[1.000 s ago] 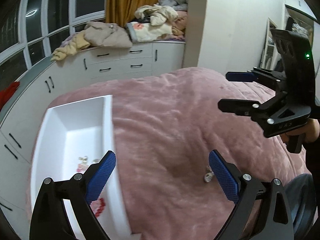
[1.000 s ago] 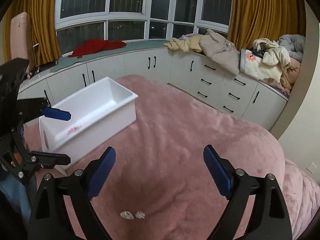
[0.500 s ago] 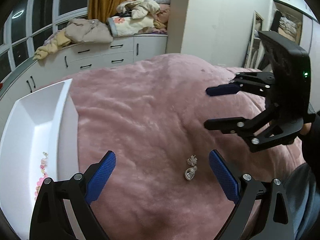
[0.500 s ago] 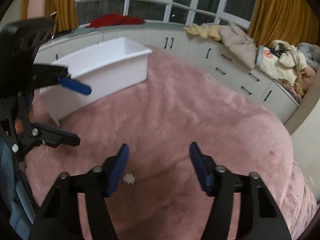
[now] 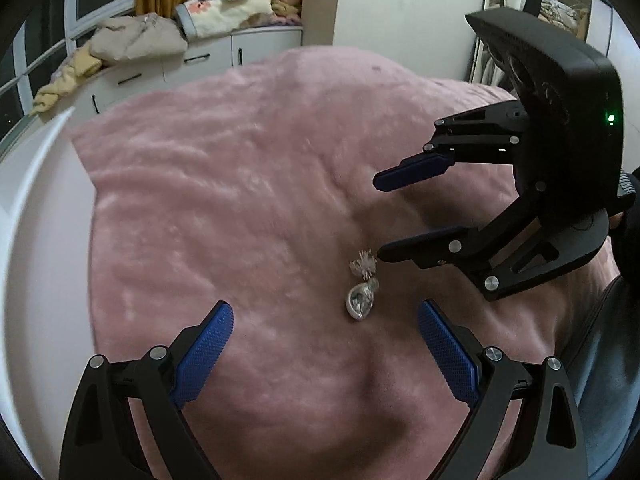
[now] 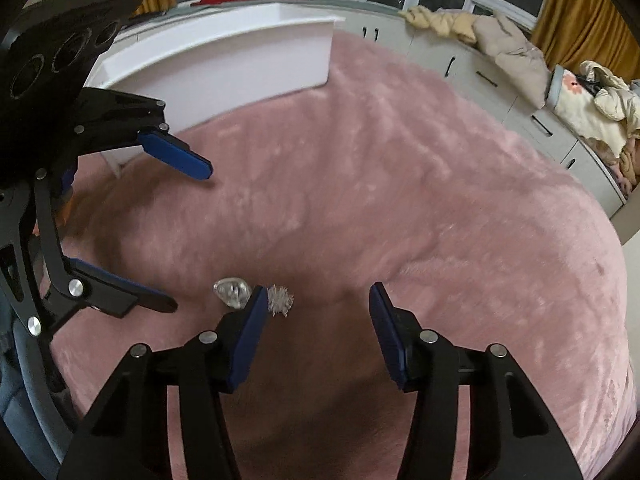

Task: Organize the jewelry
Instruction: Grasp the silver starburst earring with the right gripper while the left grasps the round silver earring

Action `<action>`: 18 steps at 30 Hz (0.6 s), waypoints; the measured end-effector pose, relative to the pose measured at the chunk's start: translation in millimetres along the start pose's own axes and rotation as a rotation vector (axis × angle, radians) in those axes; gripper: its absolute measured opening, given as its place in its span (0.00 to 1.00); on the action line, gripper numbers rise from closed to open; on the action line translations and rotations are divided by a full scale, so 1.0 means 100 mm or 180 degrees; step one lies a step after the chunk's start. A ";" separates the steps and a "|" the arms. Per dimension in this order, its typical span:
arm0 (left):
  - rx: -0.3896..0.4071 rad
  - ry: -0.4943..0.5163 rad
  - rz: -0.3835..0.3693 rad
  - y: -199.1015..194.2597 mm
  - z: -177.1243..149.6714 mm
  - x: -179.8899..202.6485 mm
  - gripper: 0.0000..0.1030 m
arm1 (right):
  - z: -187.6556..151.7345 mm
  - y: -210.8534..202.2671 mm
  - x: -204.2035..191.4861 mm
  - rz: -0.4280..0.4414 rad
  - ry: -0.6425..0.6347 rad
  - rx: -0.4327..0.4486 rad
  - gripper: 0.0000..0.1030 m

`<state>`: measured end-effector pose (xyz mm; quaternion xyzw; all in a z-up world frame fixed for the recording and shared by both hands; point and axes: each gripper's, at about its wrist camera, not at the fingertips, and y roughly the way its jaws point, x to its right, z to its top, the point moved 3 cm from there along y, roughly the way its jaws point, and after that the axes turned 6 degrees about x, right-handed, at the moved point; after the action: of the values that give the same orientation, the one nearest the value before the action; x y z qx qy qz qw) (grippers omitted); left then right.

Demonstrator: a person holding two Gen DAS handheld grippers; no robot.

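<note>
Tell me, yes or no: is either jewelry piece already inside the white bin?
No. Both jewelry pieces lie on the pink blanket, apart from the white bin.

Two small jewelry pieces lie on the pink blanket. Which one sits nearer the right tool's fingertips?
The spiky, flower-shaped piece, right beside the right tool's left pad. The rounded shiny piece lies beyond that pad, toward the left tool.

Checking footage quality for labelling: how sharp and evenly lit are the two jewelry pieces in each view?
Left wrist view: jewelry pieces fairly sharp, blanket slightly smeared, fisheye bending at the edges. Right wrist view: pieces softer, partly behind a claw finger.
</note>
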<state>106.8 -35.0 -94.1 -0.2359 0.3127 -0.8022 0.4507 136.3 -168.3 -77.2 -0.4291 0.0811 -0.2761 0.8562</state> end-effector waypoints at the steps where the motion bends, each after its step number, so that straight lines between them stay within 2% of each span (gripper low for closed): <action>1: -0.0013 0.0006 -0.0006 0.04 -0.02 0.00 0.92 | -0.02 0.02 -0.01 0.0008 -0.0006 -0.0018 0.50; 3: -0.0033 0.0017 -0.0004 0.10 -0.04 0.01 0.91 | -0.04 0.08 -0.02 0.0031 -0.0017 -0.0054 0.50; 5: -0.0065 0.0051 0.0005 0.17 -0.05 0.01 0.80 | -0.05 0.10 -0.04 0.0057 -0.0035 -0.0075 0.49; 8: -0.0148 0.0082 0.0052 0.28 -0.08 0.01 0.78 | -0.07 0.14 -0.07 0.0066 -0.0071 -0.0105 0.47; 14: -0.0135 0.0107 0.0075 0.35 -0.11 0.01 0.74 | -0.09 0.22 -0.12 0.0099 -0.0119 -0.0159 0.45; 18: -0.0134 0.0106 0.0074 0.36 -0.11 -0.01 0.69 | -0.08 0.26 -0.17 0.0164 -0.0169 -0.0167 0.33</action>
<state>120.6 -45.4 -128.1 -0.2282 0.3398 -0.7939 0.4496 129.9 -152.1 -104.1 -0.4564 0.0766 -0.2402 0.8533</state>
